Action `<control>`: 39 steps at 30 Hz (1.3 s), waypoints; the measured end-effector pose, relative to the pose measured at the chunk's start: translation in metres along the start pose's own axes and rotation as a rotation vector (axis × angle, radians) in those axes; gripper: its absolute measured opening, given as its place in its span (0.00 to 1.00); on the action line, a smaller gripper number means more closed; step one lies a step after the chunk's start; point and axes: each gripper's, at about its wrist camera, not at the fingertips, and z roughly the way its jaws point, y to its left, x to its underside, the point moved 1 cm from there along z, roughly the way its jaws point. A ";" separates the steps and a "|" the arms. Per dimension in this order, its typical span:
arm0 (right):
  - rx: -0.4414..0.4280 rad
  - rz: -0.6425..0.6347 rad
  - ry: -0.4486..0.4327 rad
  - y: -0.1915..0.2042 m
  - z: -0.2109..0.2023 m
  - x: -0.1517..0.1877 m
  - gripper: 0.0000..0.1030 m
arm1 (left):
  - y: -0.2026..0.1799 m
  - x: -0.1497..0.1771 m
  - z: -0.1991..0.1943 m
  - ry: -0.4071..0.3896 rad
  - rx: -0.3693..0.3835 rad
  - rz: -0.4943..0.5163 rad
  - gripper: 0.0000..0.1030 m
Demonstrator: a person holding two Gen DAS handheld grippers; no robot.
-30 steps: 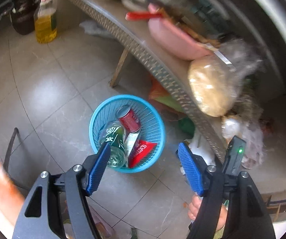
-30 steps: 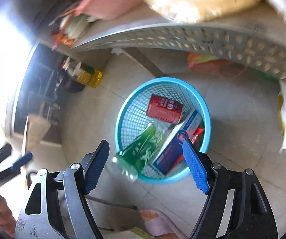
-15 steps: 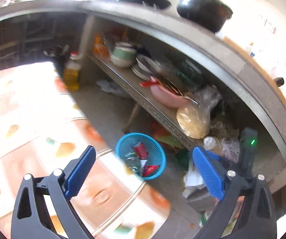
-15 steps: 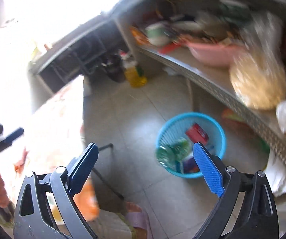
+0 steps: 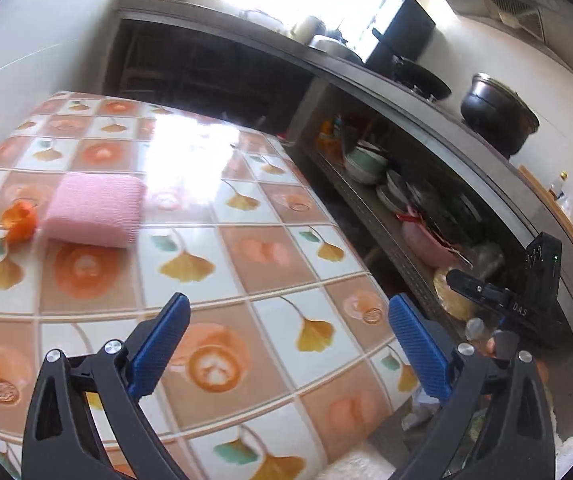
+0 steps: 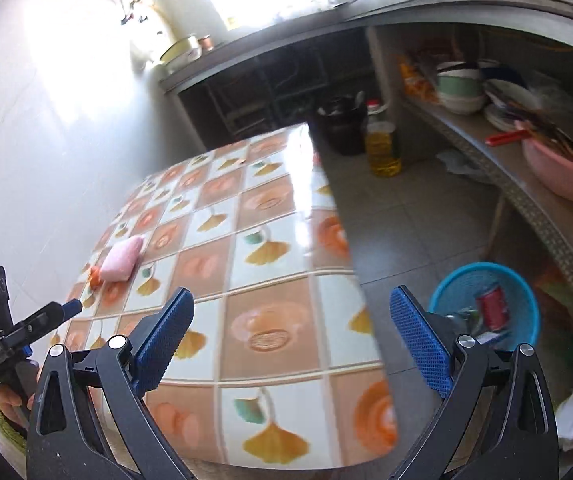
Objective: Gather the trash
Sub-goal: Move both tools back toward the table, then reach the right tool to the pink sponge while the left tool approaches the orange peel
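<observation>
Patterned tabletop [image 6: 270, 264] fills foreground, right edge dropping to open tiled floor [image 6: 410, 232] beside shelf [image 6: 526, 196]. Blue trash basket [image 6: 526, 300] on floor below shelf, red can [image 6: 492, 312] inside. Pink cloth [image 5: 94, 210], orange scrap [image 5: 18, 222] touching near far-left edge. Left gripper [image 5: 286, 340], right gripper [image 6: 292, 328] above table, tilted down, jaws spread wide, empty.

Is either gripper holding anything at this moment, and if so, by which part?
Nothing is held. The left gripper and right gripper both stand wide open, with only the table showing between their fingers.
</observation>
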 end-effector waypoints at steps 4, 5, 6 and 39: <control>-0.019 -0.036 0.043 0.029 0.010 0.003 0.92 | 0.019 -0.001 -0.010 -0.023 -0.029 -0.009 0.94; -0.022 -0.040 0.049 0.036 0.010 0.006 0.92 | 0.022 -0.003 -0.012 -0.023 -0.030 -0.019 0.94; -0.022 -0.045 0.055 0.041 0.010 0.008 0.92 | 0.023 -0.003 -0.014 -0.031 -0.029 -0.024 0.94; 0.010 -0.342 0.094 0.129 0.035 0.013 0.92 | 0.094 0.002 -0.075 -0.180 -0.342 -0.096 0.94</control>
